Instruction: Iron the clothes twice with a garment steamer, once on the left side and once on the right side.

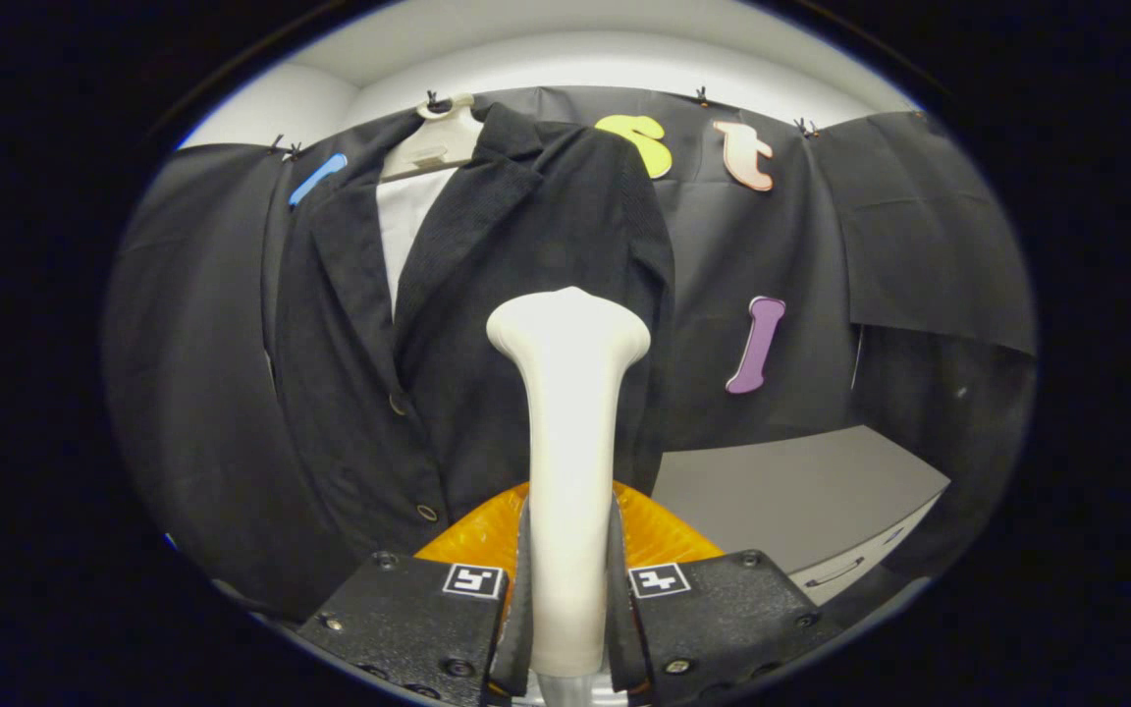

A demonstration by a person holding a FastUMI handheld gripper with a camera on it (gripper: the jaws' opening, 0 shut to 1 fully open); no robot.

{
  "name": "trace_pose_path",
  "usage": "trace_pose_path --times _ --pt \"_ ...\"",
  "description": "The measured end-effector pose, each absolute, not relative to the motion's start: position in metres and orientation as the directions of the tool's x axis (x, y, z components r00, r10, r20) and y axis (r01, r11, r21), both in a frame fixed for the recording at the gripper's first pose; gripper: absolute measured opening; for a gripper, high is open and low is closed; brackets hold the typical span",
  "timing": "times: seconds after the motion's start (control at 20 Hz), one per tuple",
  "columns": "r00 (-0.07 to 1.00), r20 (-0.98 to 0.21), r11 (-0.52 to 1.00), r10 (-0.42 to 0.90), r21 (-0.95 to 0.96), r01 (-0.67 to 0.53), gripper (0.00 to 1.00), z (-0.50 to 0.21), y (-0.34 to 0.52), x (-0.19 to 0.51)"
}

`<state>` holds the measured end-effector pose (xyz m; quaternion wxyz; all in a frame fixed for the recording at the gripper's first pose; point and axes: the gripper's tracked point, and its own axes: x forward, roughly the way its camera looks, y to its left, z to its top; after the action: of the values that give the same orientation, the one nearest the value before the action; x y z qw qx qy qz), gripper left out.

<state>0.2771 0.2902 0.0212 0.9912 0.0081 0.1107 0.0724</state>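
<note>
The garment steamer [565,462] is held upright between the two fingers of the gripper [567,589], which are clenched on its pale handle from both sides, the flared head rising straight ahead of the jaws. Beyond the head, a dark jacket [487,324] is seen hanging on a pale hanger [433,145] against the booth wall, its right front panel directly behind the steamer head. Whether the head is touching the cloth cannot be told. An orange ribbed object [664,535] is seen just behind the jaws at the base of the handle, and a grey cabinet [801,501] stands off to the right of them. The task is judged to be under way on one side of the jacket; how many passes are done cannot be read, and at least the other side is likely left.
</note>
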Motion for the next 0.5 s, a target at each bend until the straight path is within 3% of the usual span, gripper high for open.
trace_pose_path --times 0.5 --pt "0.945 -0.298 0.990 0.136 0.014 -0.138 0.33 -0.030 0.292 0.272"
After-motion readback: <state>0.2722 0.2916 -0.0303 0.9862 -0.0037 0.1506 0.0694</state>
